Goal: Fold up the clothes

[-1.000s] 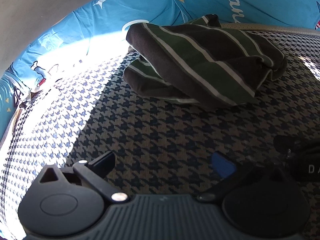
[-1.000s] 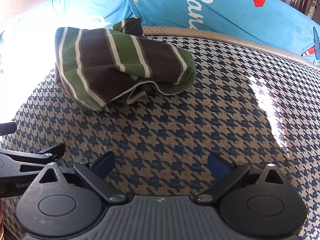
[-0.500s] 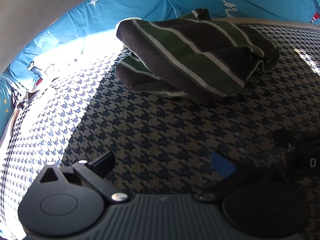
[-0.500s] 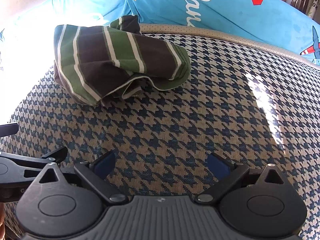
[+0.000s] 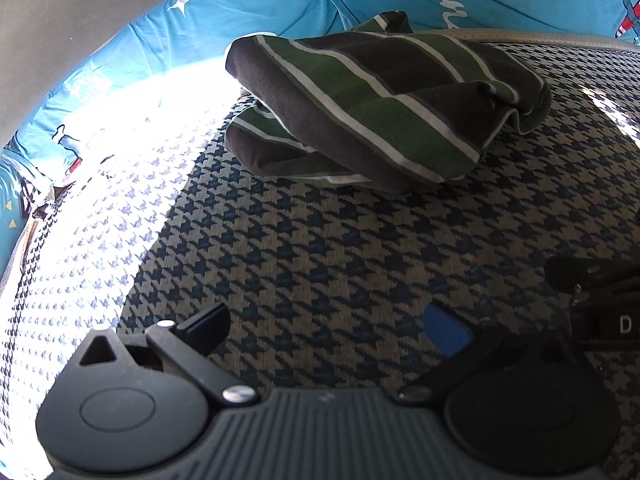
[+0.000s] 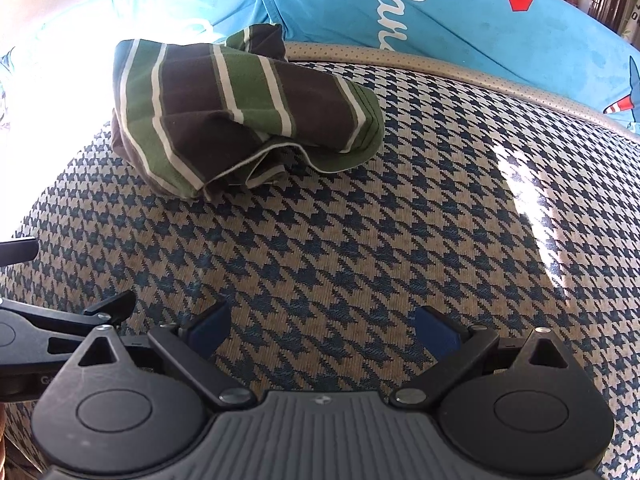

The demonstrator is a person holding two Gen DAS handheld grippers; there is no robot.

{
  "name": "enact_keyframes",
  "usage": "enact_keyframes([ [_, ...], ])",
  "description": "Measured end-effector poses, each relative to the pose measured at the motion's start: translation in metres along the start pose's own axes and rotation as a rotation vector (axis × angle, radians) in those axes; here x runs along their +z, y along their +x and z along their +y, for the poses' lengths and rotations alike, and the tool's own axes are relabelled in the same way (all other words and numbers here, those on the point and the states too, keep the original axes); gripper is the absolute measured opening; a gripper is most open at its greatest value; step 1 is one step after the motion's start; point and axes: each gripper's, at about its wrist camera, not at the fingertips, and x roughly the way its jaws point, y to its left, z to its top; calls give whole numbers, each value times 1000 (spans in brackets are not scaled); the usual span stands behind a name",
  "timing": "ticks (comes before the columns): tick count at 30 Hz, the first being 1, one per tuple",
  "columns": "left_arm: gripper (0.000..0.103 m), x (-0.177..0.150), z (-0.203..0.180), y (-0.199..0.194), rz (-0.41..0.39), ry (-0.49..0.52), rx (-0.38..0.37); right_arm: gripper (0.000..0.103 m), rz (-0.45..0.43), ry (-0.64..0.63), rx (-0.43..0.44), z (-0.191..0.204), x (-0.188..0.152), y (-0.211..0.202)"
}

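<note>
Left wrist view: strong sunlight washes out the 9 o'clock side of the houndstooth seat cushion point(image 5: 320, 264); the blue printed cover point(image 5: 132, 56) wraps the rim from 9 to 2 o'clock. The striped garment point(image 5: 372, 108), green and dark brown with thin white lines, lies loosely bunched at 12 to 1 o'clock, resting on the cushion, its far end against the blue cover. Left gripper point(image 5: 326, 326) at 6 o'clock, jaws wide apart, nothing between them, well short of the garment. Part of the other tool shows at 3 o'clock. Right wrist view: garment point(image 6: 240, 112) at 11 o'clock, raw edges facing the camera. Right gripper point(image 6: 324, 330) at 6 o'clock, jaws wide, holding nothing. Sun patch on the cushion point(image 6: 360, 240) at 3 o'clock.
</note>
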Motion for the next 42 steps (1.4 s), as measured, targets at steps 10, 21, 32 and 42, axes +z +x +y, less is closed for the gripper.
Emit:
enact_keyframes([
  [10, 103, -6, -5, -11, -8, -12, 0, 99, -31, -25, 43, 8, -1, -5],
  [21, 103, -14, -17, -19, -13, 11, 10, 99, -17, -49, 46, 14, -8, -7],
  [32, 103, -17, -22, -20, -14, -3, 19, 99, -80, 15, 68, 16, 0, -11],
  [42, 103, -19, -18, -18, -7, -47, 34, 99, -191, 65, 82, 31, 25, -9],
])
